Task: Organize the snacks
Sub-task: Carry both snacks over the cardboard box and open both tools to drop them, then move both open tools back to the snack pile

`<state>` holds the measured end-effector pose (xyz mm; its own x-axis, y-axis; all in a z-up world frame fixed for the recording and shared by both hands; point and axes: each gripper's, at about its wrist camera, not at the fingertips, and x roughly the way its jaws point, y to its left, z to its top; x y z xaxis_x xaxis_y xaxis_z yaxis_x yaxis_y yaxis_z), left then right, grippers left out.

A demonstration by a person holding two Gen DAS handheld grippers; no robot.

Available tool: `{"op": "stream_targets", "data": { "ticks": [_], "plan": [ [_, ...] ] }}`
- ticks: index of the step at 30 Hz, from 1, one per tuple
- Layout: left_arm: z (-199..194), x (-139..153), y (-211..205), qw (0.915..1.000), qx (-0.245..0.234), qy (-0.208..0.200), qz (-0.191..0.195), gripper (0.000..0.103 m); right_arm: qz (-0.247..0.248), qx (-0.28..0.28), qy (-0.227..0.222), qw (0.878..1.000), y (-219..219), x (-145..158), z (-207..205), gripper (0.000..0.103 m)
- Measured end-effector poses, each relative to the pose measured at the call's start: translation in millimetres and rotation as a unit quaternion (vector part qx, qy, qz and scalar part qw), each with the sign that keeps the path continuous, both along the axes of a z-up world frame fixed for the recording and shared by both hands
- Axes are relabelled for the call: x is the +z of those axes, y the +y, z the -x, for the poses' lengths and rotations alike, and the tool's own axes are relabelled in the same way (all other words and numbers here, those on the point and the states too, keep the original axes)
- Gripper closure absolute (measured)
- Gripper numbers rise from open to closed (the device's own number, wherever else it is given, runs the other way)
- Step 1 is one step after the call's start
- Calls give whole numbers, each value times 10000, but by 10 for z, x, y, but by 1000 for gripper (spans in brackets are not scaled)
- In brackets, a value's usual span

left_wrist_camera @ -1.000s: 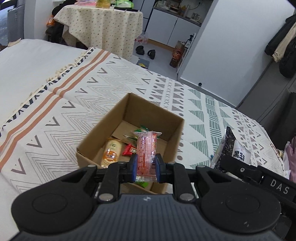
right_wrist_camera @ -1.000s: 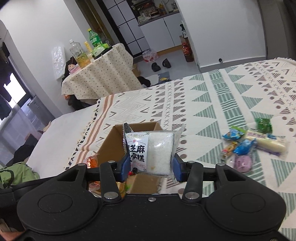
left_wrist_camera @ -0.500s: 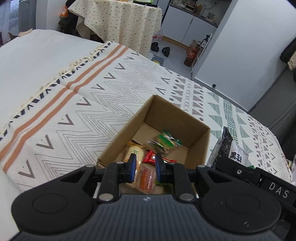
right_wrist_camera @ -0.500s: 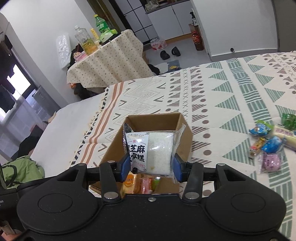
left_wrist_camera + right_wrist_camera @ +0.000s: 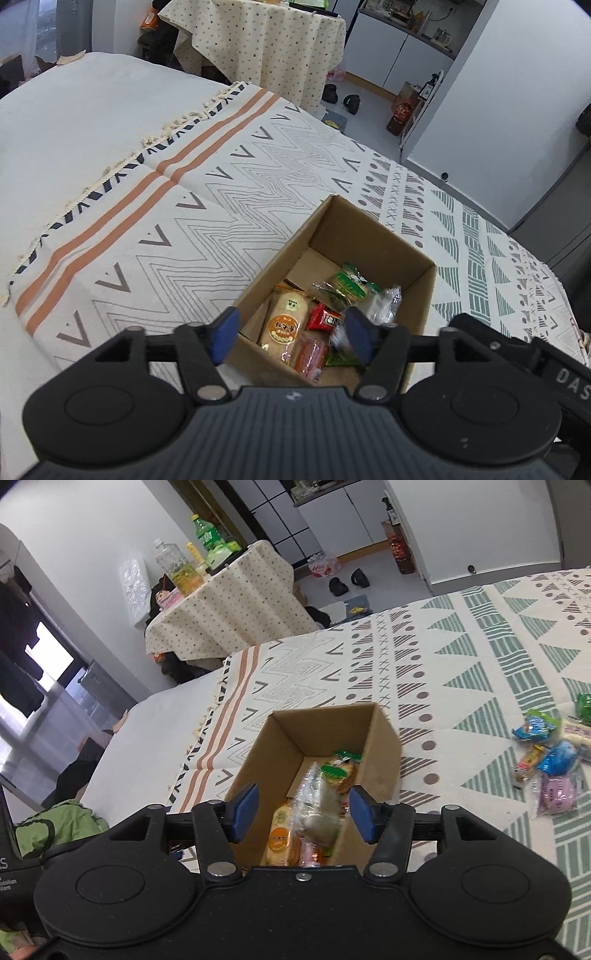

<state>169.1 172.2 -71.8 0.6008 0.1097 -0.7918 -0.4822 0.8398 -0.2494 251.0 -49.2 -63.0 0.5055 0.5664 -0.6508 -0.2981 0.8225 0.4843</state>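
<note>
Snacks are going into the cardboard box (image 5: 373,236), which sits on the patterned blanket (image 5: 236,192). Both tools hang above the box's near end with jaws spread and nothing between the pads: the left gripper (image 5: 291,334) is released, and so is the right gripper (image 5: 303,814). Below the right one a clear-wrapped white cake packet (image 5: 316,805) shows blurred inside the box mouth — whether it lies settled or is mid-fall cannot be told.

In the box lie an orange-labelled biscuit pack (image 5: 284,325), a small red packet (image 5: 325,319), a pink-orange packet (image 5: 312,356) at the near wall, and a green packet (image 5: 352,282) toward the far wall.

To finish the step well, I would lift each tool straight up clear of the box rim before swinging away, so no finger catches a wall and drags the box. The next load waits to the right of the box: a loose cluster of wrapped snacks (image 5: 550,760) well apart from it.

The box's near wall is hidden behind both tool bodies. The cluster is cut off at the frame edge, so its count is uncertain — and labels are too small to read.
</note>
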Motion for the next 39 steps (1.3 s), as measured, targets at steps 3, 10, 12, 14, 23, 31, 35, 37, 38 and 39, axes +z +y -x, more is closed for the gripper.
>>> {"op": "stream_targets", "data": {
  "ticks": [3,10,12,14,23,31,35,37,38,39],
  "plan": [
    [21,36,-57,10000,-19,-12,-25,28,-4,-120,-27,9999,-116,26,37,41],
    [75,116,-258,9997,-180,-58,-146,17,41,-403,-98,9991,-449,56,123,28],
    [92,132,-330,9995,-246,-62,-171,16,55,-479,-121,9988,-541,62,147,24],
    [107,147,-401,9993,-318,-68,-160,15,54,-531,-132,9985,-632,72,170,23],
    [136,195,-754,9978,-646,-88,-152,7,64,-772,-184,9968,-1067,72,274,7],
    [123,209,-1075,9961,-858,-93,-197,6,135,-882,-225,9958,-1430,44,320,0],
    [98,204,-1223,9951,-970,-68,-169,6,186,-905,-256,9954,-1599,17,338,0],
    [84,193,-1288,9946,-1022,-52,-146,6,218,-913,-260,9952,-1675,6,334,0],
    [76,188,-1322,9943,-1054,-47,-131,6,231,-913,-266,9952,-1721,-2,338,0],
    [68,183,-1355,9940,-1085,-37,-121,6,249,-909,-274,9952,-1760,-8,337,0]
  ]
}}
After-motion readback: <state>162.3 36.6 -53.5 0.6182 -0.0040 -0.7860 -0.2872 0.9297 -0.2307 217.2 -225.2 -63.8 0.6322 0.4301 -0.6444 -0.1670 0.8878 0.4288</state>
